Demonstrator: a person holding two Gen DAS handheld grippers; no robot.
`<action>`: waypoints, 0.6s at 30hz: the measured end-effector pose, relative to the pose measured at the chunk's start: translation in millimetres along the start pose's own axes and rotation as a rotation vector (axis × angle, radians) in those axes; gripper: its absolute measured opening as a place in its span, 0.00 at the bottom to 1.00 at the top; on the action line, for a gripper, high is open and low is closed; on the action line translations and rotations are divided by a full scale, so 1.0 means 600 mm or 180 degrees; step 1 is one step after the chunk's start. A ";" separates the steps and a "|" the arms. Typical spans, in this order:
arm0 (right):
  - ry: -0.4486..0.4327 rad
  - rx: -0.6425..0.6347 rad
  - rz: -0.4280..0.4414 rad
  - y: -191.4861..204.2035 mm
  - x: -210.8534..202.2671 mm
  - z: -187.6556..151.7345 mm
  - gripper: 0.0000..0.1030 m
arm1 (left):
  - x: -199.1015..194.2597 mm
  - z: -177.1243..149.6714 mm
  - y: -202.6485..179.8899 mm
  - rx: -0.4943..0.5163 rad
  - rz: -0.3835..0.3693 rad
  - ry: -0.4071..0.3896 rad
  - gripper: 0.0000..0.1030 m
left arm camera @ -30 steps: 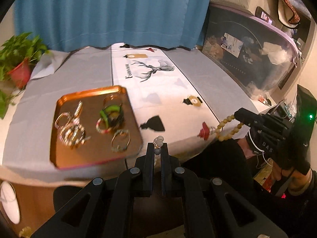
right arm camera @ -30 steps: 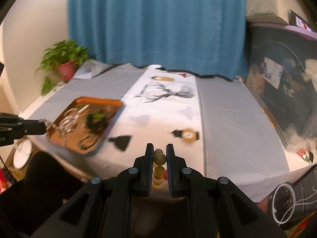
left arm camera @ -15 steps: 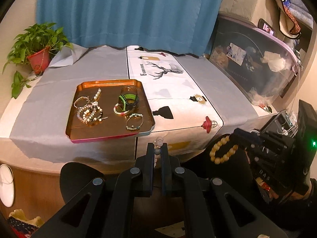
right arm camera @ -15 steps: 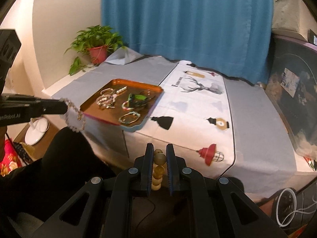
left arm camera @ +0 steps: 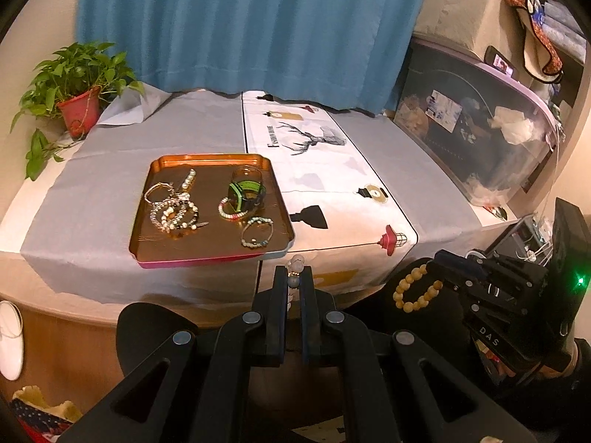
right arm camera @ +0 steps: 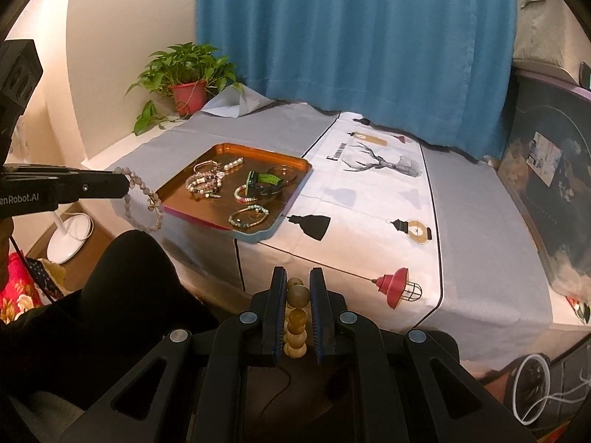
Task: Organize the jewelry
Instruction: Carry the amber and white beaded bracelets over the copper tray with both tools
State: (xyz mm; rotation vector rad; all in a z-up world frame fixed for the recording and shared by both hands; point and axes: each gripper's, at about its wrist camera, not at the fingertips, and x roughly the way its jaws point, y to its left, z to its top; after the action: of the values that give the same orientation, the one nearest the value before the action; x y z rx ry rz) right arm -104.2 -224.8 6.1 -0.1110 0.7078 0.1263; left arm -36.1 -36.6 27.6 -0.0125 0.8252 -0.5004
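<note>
Wooden bead bracelet [left arm camera: 417, 291] hangs looped only in the left-wrist view.

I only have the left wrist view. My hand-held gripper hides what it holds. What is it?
Observer: The right wrist view shows the left hand-held gripper shut on a pale grey bead bracelet, its loop hanging free below.
Operator: Is it over the tray?
Observer: No, the bracelet hangs off the near-left side of the orange tray, short of the table edge.
Operator: And the right one's beads?
Observer: The right hand-held gripper is shut on tan wooden beads, stacked in a line between its fingers.
</note>
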 end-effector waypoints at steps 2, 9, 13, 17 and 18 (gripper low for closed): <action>0.0012 -0.0008 0.0004 0.002 0.002 0.001 0.13 | 0.001 -0.001 0.007 -0.0024 0.0019 0.0000 0.04; 0.0062 -0.0054 0.0035 0.005 0.021 0.015 0.13 | 0.009 0.000 0.031 -0.0077 0.0094 0.0010 0.04; 0.0042 -0.0080 0.0065 0.010 0.036 0.031 0.13 | 0.017 0.006 0.051 -0.0129 0.0149 0.0006 0.04; 0.0006 -0.0141 0.0120 0.020 0.054 0.052 0.13 | 0.028 0.015 0.078 -0.0206 0.0194 0.0021 0.04; 0.0002 -0.0159 0.0131 0.024 0.060 0.059 0.13 | 0.030 0.017 0.084 -0.0216 0.0206 0.0024 0.04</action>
State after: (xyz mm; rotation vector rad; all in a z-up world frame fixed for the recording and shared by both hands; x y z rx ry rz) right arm -56.6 -202.7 8.2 -0.1443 0.7079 0.1835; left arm 2.8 -1.4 12.0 -0.0465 0.8470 -0.4116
